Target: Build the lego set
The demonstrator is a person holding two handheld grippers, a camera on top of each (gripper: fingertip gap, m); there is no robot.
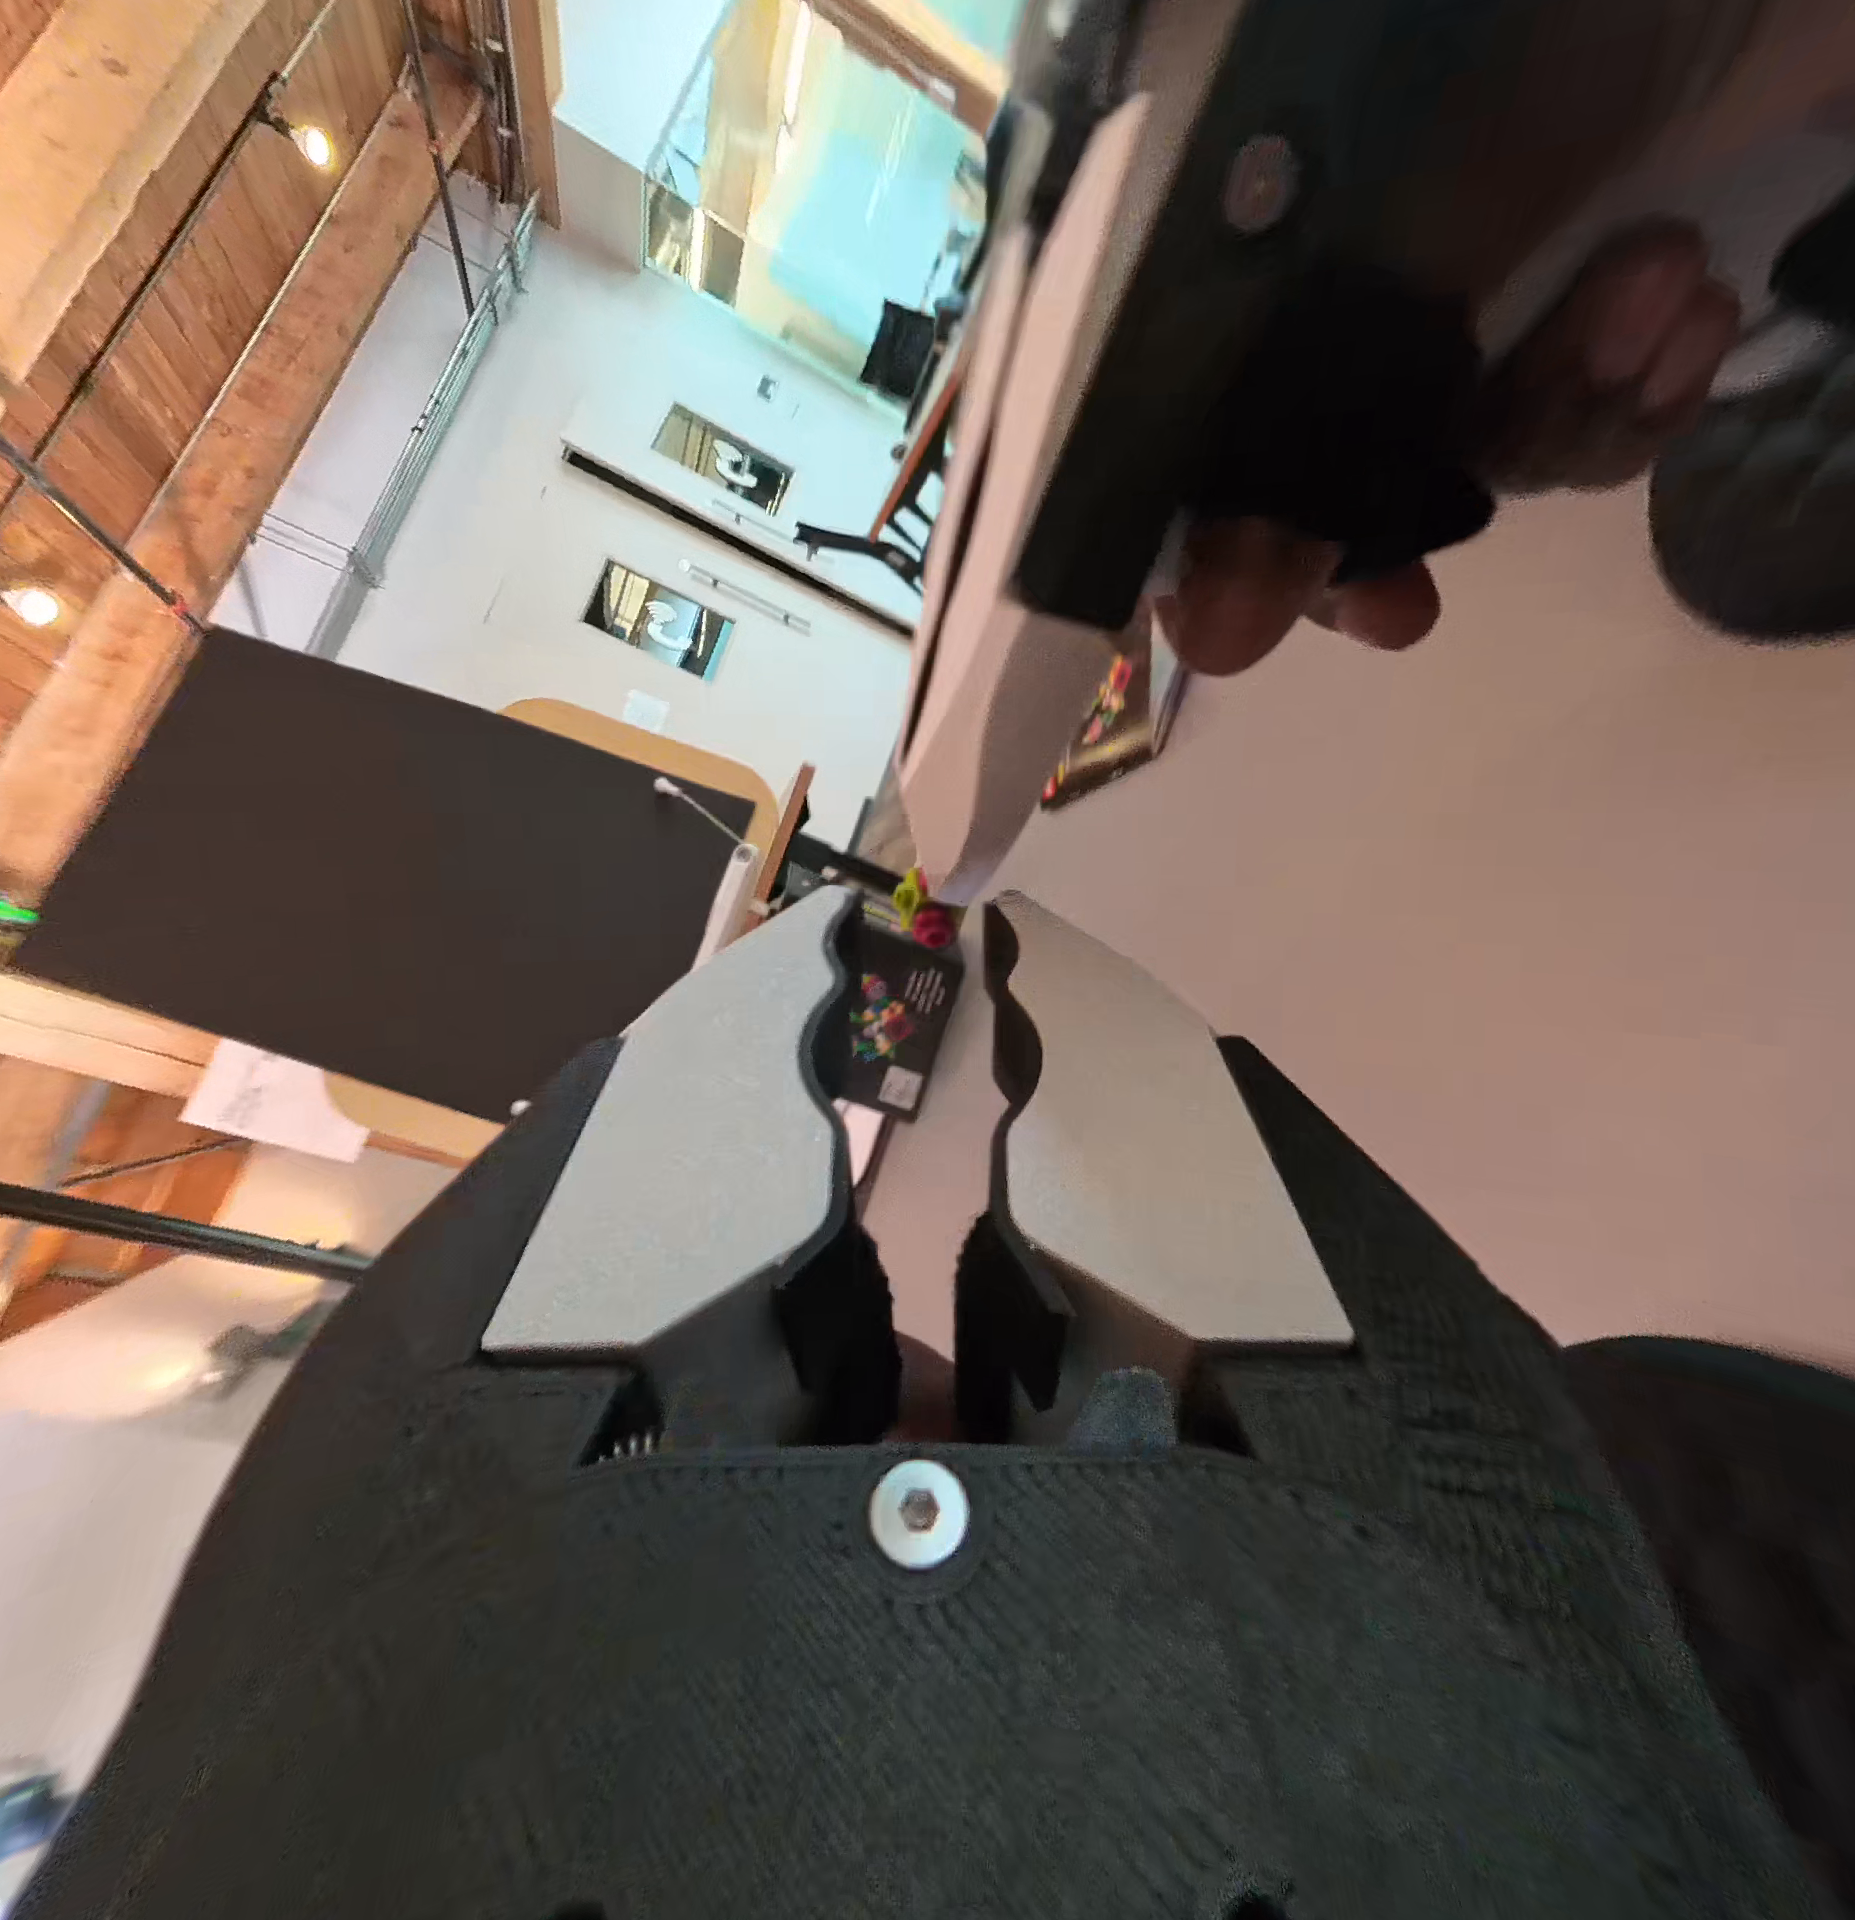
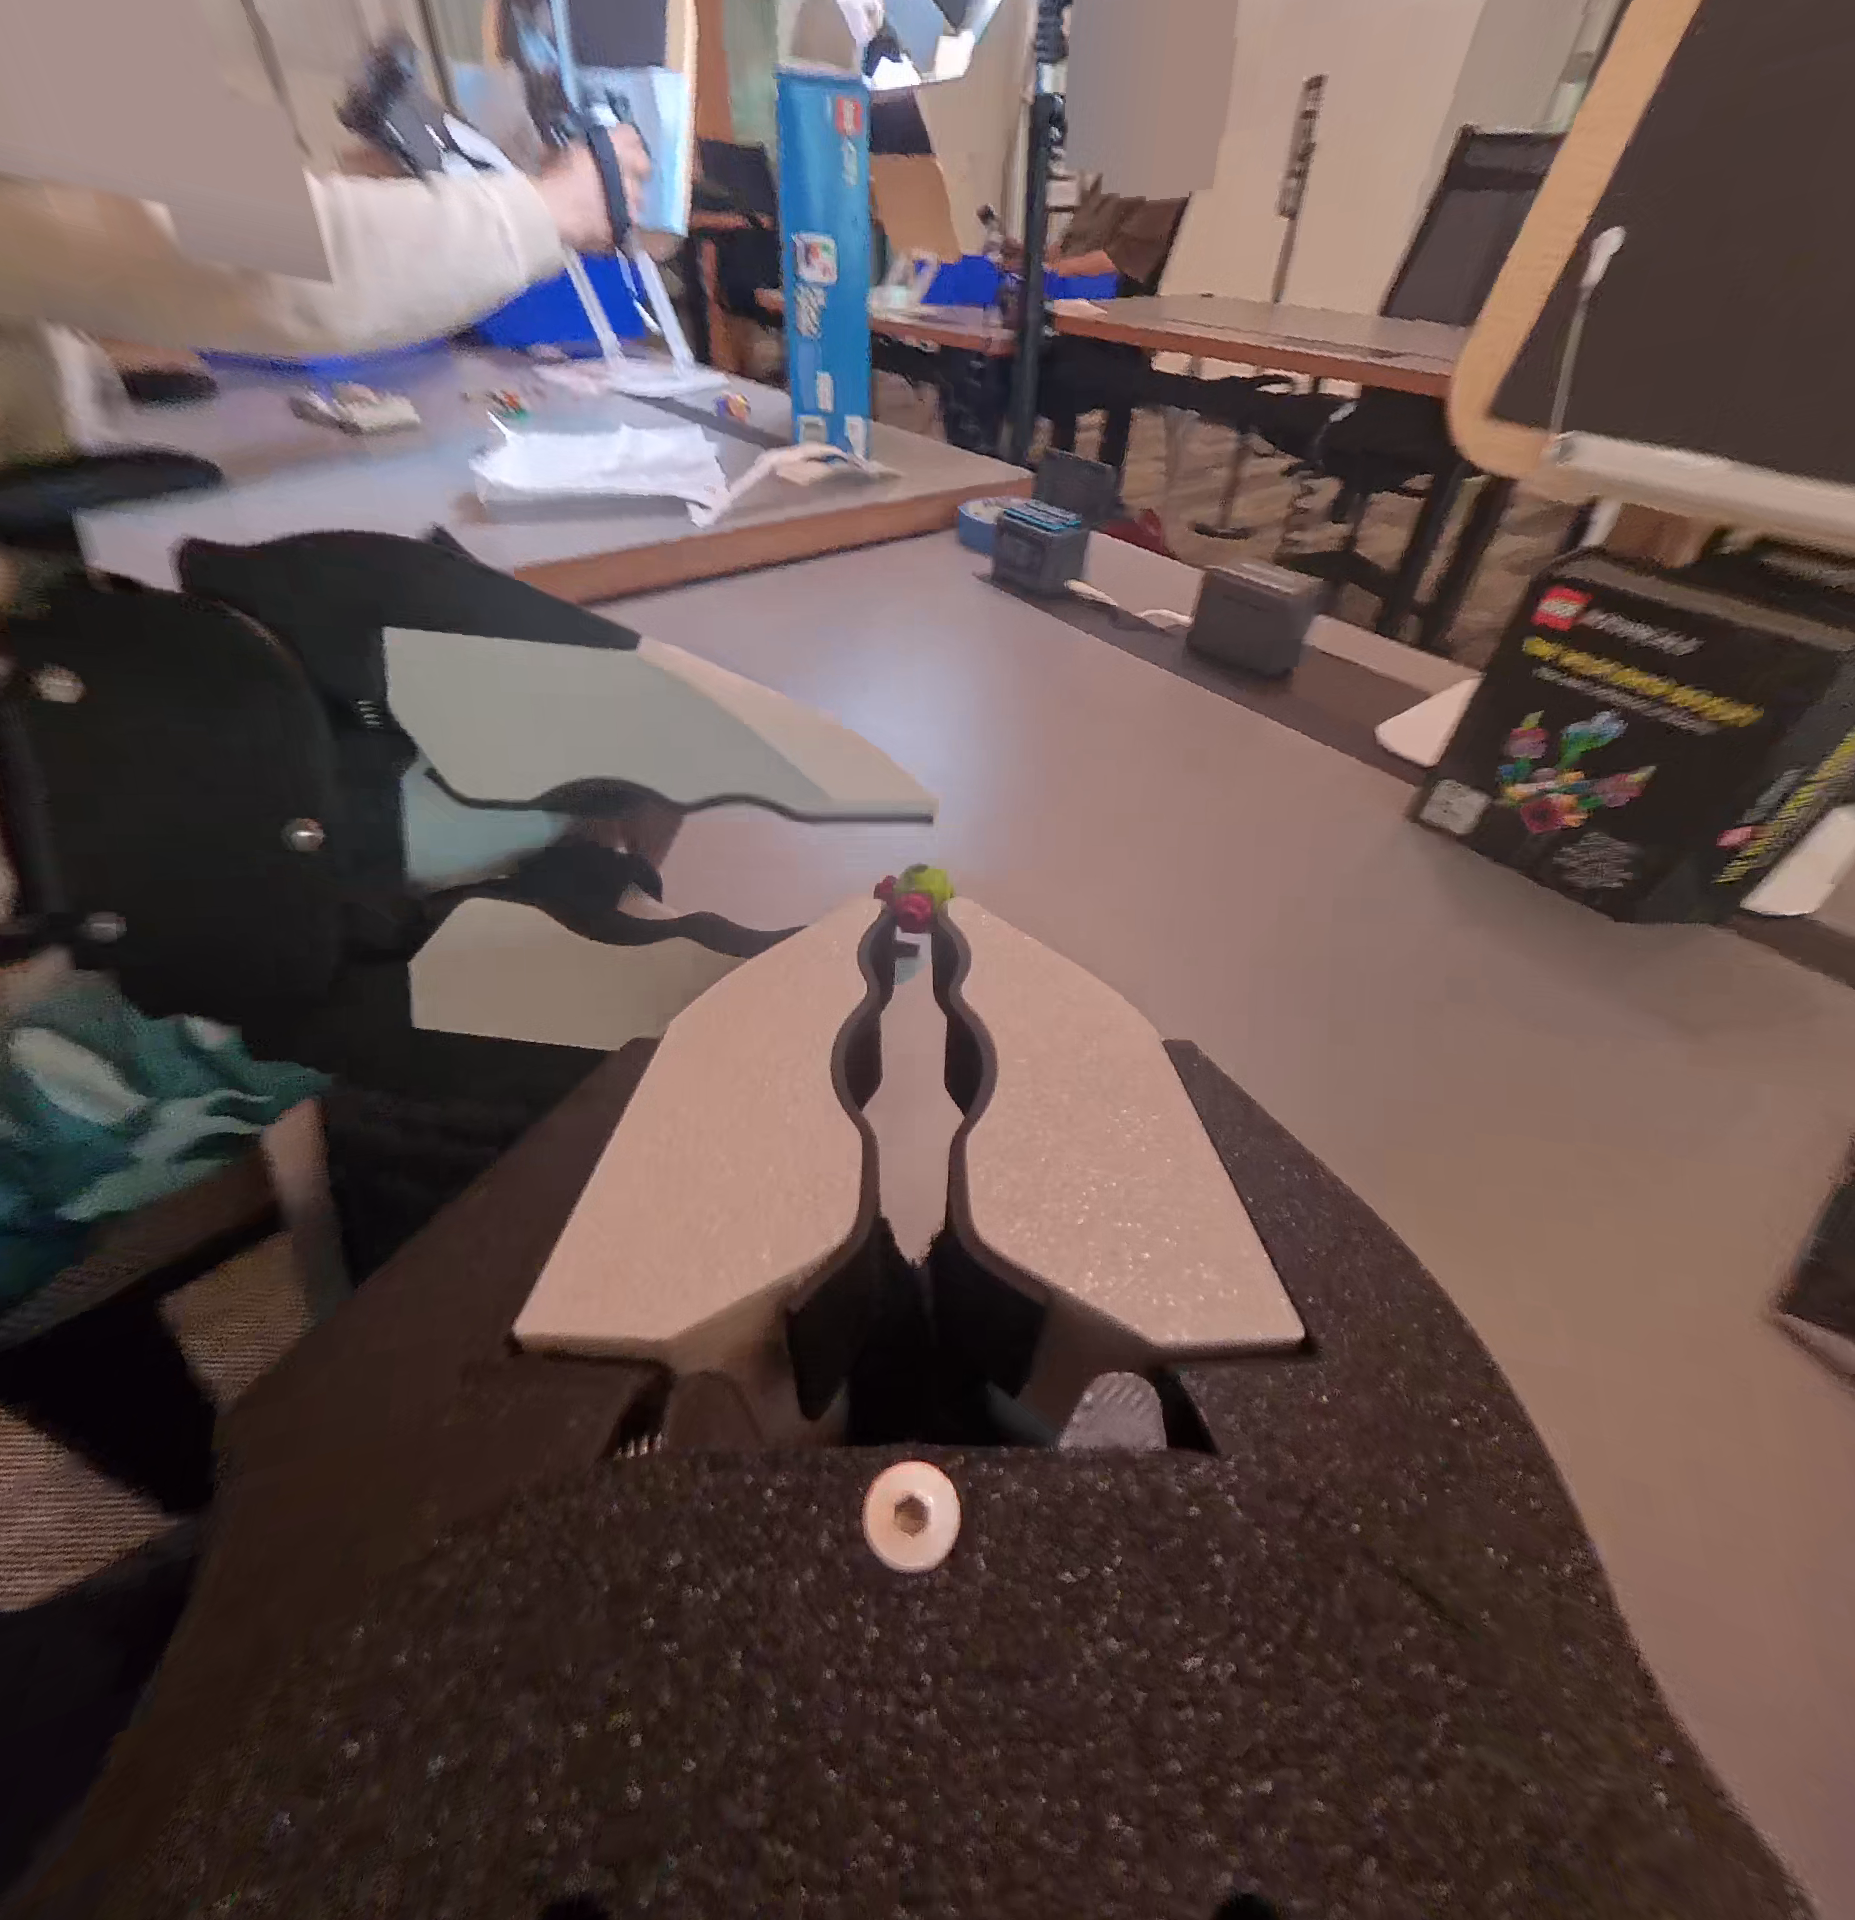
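Grainy black printed plastic forms the right gripper point(image 2: 910, 920), whose grey fingers pinch a tiny lime-and-red lego flower piece point(image 2: 915, 896) at their tips. Light, rigid and slick, it probably needs gripping across its red base. Left of the fingers, the left gripper point(image 2: 861, 873) gapes empty; beyond, right, stands a black cardboard lego box point(image 2: 1640, 748).

The tiny lego piece point(image 2: 918, 896) (red and lime) is too small to make out; the box point(image 2: 1650, 748) is cut off
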